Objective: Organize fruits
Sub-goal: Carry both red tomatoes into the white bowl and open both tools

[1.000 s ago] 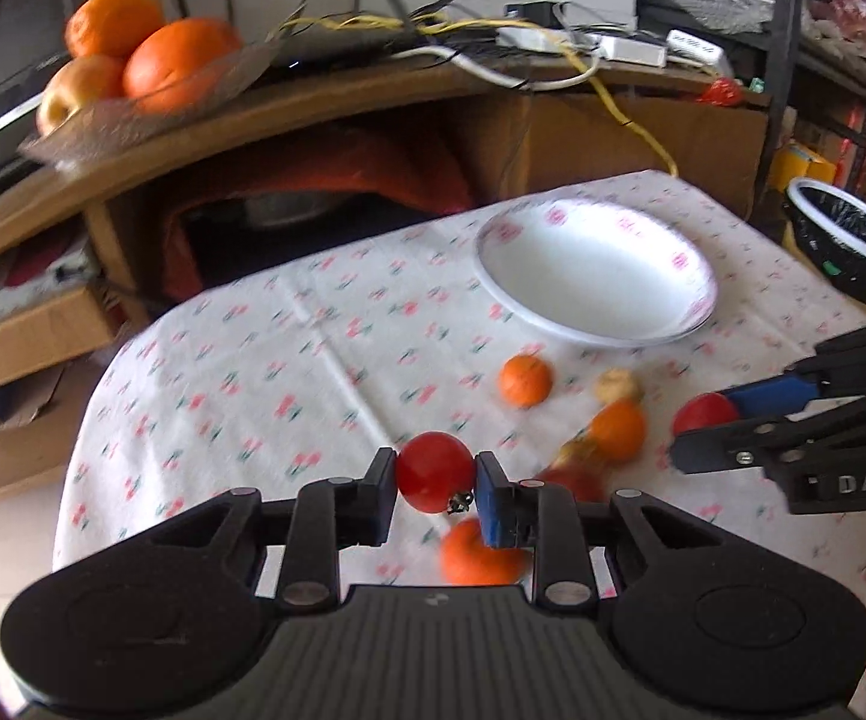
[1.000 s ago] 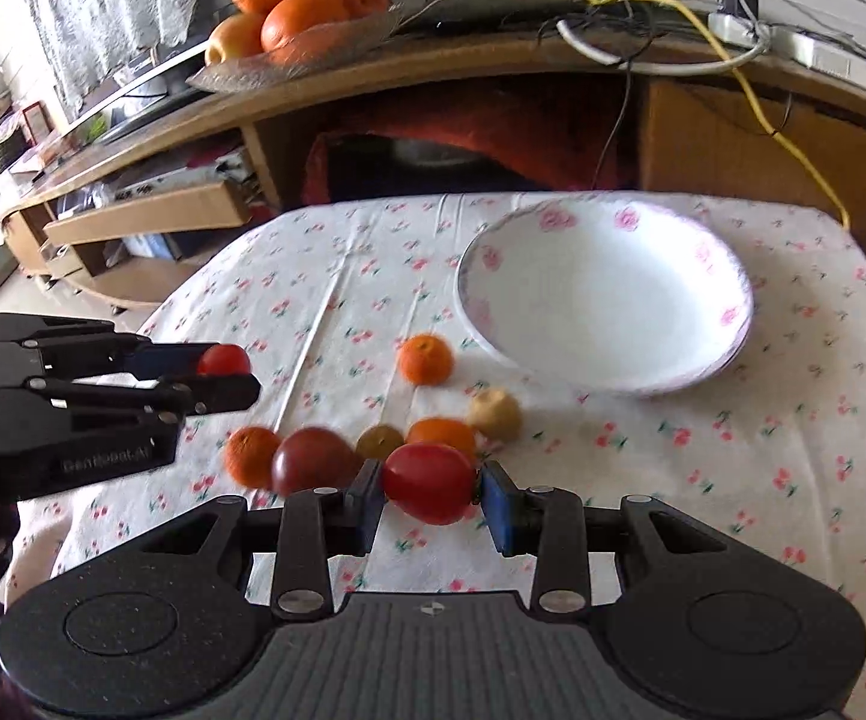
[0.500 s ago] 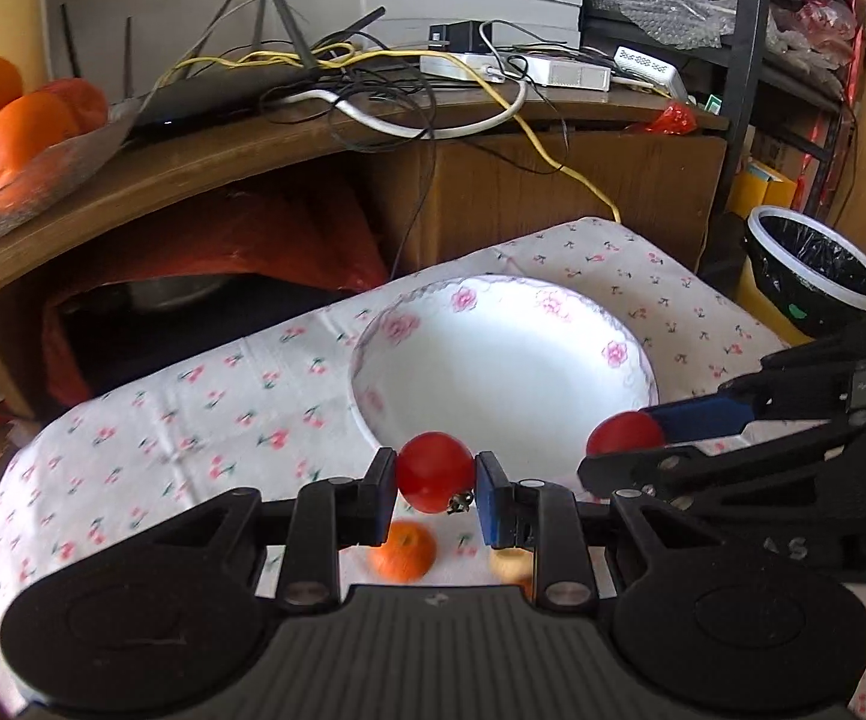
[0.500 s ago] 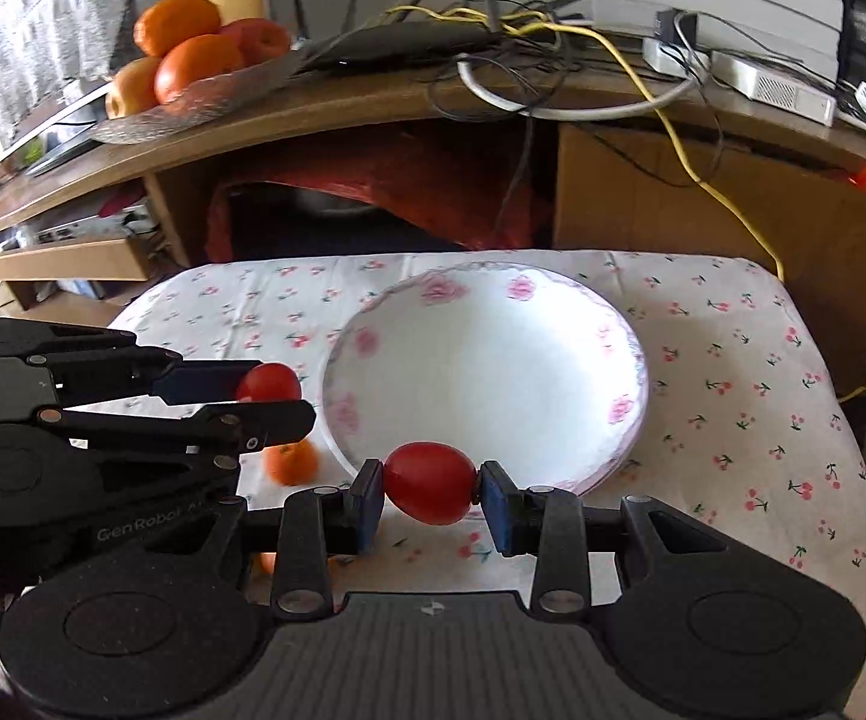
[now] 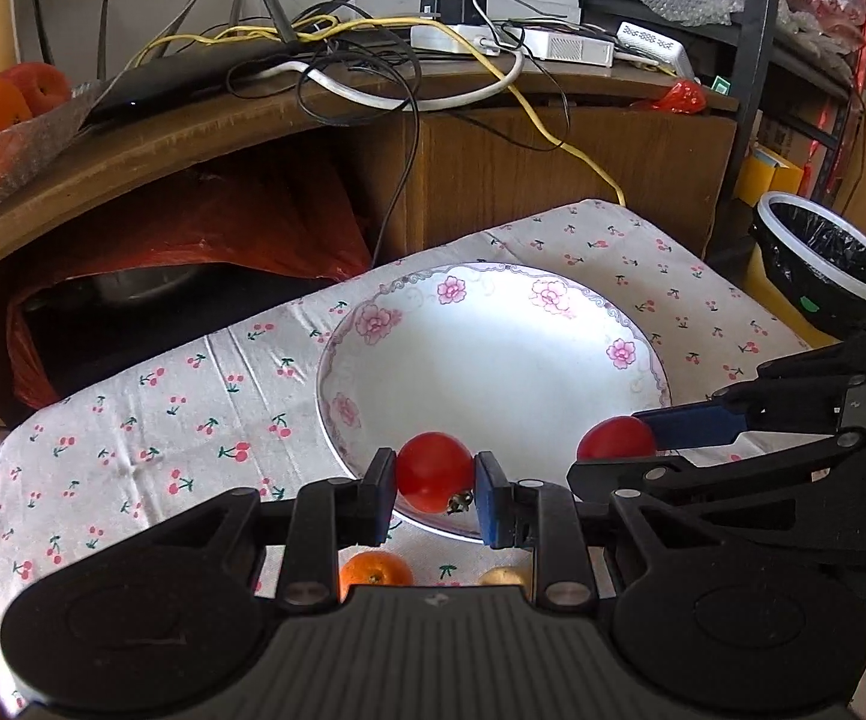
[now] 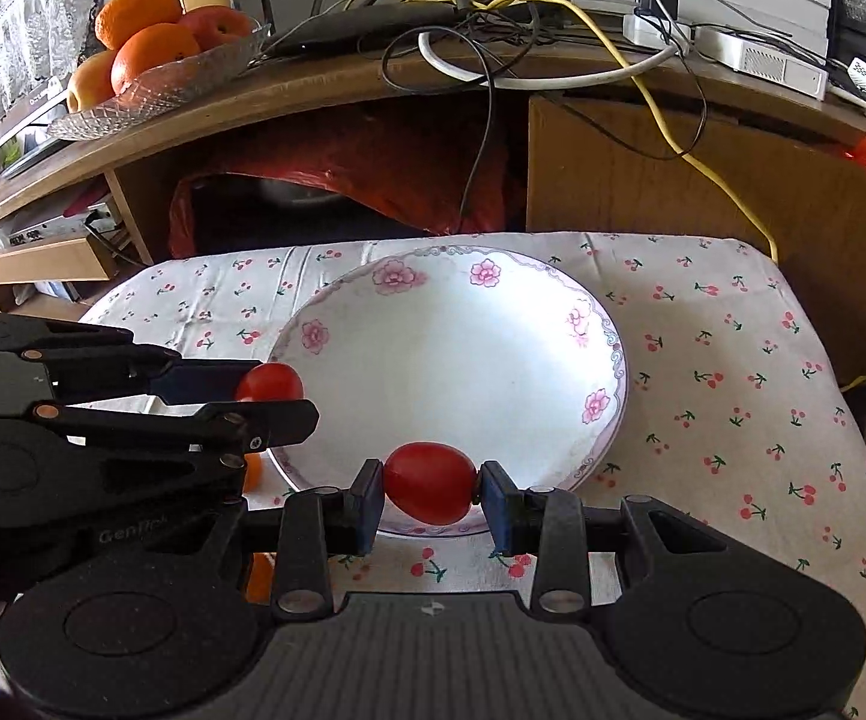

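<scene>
My left gripper (image 5: pixel 434 495) is shut on a round red tomato (image 5: pixel 433 471), held over the near rim of the white flowered plate (image 5: pixel 493 360). My right gripper (image 6: pixel 431 495) is shut on an oval red tomato (image 6: pixel 431 483), also above the plate's (image 6: pixel 451 354) near edge. The left wrist view shows the right gripper (image 5: pixel 616 453) from the side with its tomato (image 5: pixel 616 439). The right wrist view shows the left gripper (image 6: pixel 267 396) with its tomato (image 6: pixel 270 382) at the plate's left rim. The plate holds nothing.
A small orange (image 5: pixel 375 575) and a yellowish fruit (image 5: pixel 502 576) lie on the cherry-print cloth (image 5: pixel 150 420) just behind my left gripper. A glass dish of oranges and apples (image 6: pixel 150 66) sits on the wooden desk behind, among cables. A bin with a black liner (image 5: pixel 826 264) stands at the right.
Both grippers have moved forward over the table with their tomatoes, from above the loose fruits to the plate's near rim. The plate now fills the middle of both views.
</scene>
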### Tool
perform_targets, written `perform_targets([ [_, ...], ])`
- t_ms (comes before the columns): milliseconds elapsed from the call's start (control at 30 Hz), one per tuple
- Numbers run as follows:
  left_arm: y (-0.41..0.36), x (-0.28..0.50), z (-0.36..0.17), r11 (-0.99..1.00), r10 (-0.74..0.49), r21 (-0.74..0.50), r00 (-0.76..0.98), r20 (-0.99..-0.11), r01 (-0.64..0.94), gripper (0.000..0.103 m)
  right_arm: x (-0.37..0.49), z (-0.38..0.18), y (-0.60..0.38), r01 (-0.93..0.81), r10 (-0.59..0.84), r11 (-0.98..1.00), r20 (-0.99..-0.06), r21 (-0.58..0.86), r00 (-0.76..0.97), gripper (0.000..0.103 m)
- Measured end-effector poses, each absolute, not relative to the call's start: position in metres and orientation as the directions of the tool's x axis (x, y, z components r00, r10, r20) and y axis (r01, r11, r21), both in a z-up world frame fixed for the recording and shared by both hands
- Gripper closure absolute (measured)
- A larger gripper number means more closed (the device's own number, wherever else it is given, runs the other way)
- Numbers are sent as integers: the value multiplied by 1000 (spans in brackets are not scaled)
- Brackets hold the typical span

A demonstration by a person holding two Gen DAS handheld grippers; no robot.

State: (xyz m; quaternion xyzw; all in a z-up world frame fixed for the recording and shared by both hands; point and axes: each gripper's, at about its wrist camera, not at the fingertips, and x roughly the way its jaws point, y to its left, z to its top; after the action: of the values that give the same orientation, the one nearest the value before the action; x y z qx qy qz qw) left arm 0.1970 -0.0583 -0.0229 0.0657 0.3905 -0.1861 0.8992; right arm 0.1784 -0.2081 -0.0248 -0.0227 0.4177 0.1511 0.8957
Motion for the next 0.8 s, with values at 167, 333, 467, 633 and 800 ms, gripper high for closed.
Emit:
perform_targets([
  [167,-64,205,-29,924,-282,-33,620,-732,382,69,185,-30,-214,-283,249,955,-755,88,606,72],
  [333,-64,207,-33,926,-275,-32,615,-739,376,69,188,-34,-212,-301,254,950,-754,79,605,71],
  [467,-64,206,-33,926,-264,-11,625,-735,378,68,190,-35,-211,-309,267,947,-751,88,604,70],
  [633,-62,207,-31,929,-263,-19,624,-736,368,67,188,-34,-210,-315,262,946,-737,70,623,69],
  [800,-59,207,-28,933,-261,-23,632,-730,359,66,189,-32,-211,-314,266,947,-725,73,635,66],
])
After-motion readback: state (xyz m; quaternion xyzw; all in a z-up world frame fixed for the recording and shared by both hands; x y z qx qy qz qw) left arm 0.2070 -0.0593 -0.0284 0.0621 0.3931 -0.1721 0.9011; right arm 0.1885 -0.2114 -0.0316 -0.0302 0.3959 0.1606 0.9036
